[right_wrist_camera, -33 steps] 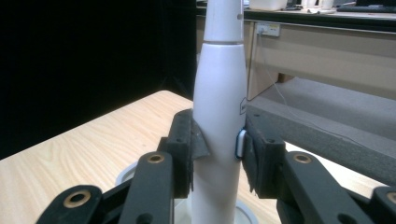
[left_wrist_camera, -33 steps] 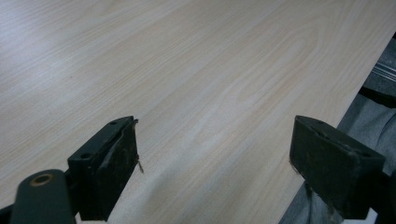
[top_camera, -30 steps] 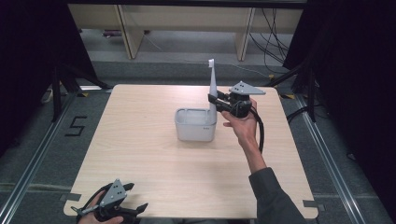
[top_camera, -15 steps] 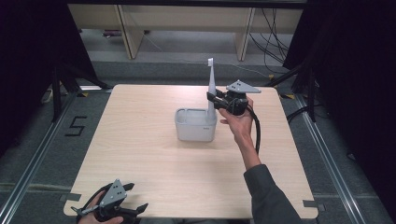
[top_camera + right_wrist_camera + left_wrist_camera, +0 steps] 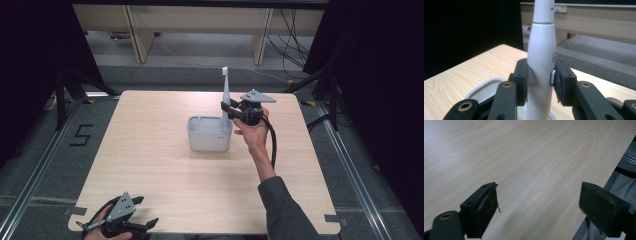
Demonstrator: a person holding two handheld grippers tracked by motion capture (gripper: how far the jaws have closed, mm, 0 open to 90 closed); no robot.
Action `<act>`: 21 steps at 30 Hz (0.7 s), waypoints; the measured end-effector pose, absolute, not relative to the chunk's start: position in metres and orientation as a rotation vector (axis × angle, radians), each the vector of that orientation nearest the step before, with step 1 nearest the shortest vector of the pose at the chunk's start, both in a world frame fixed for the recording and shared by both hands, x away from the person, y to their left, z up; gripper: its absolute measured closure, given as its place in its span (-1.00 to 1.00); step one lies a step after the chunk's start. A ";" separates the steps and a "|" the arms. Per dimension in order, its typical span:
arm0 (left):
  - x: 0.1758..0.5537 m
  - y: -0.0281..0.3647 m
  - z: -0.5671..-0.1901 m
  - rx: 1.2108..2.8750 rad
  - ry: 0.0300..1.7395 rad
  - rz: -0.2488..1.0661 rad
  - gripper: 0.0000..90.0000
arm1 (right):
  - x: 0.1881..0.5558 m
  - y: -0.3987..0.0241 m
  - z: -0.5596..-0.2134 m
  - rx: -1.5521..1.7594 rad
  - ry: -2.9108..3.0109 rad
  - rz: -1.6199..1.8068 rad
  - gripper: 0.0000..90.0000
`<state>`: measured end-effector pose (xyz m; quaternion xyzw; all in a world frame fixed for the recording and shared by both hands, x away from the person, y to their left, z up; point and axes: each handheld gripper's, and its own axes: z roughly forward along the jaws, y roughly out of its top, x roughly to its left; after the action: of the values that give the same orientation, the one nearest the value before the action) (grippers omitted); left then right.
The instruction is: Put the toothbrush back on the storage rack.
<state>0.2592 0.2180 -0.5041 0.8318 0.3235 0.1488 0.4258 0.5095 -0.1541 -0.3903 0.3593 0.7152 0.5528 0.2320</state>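
Light wood worktop (image 5: 165,170) on grey carpet floor (image 5: 45,165). Black curtains (image 5: 30,60) both sides. Beige shelving unit (image 5: 200,20) behind, cables (image 5: 290,30) trailing. Metal floor rails (image 5: 30,185), a taped "5" mark (image 5: 81,135) left.

My table (image 5: 150,165) has a pale wood-grain top with rounded corners, and it stands on grey carpet between metal floor rails (image 5: 30,185). To its left a black number five (image 5: 81,135) is taped on the floor. Beyond the far edge I see light wooden shelving (image 5: 195,22) with cables (image 5: 292,35) trailing down, and black curtains (image 5: 380,75) hang at both sides.
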 end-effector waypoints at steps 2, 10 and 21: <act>0.259 0.218 -0.505 2.068 0.808 0.377 -0.67 | 0.509 -0.153 -0.391 1.005 1.977 1.517 0.48; 0.260 0.219 -0.504 2.097 0.788 0.382 -0.67 | 0.508 -0.154 -0.398 1.025 1.964 1.515 0.48; 0.260 0.218 -0.505 2.086 0.794 0.377 -0.67 | 0.507 -0.158 -0.415 1.065 1.999 1.520 0.48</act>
<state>0.2598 0.2178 -0.5047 0.8341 0.3174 0.1509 0.4251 0.5075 -0.1583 -0.4149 0.3822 0.7172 0.5453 0.2054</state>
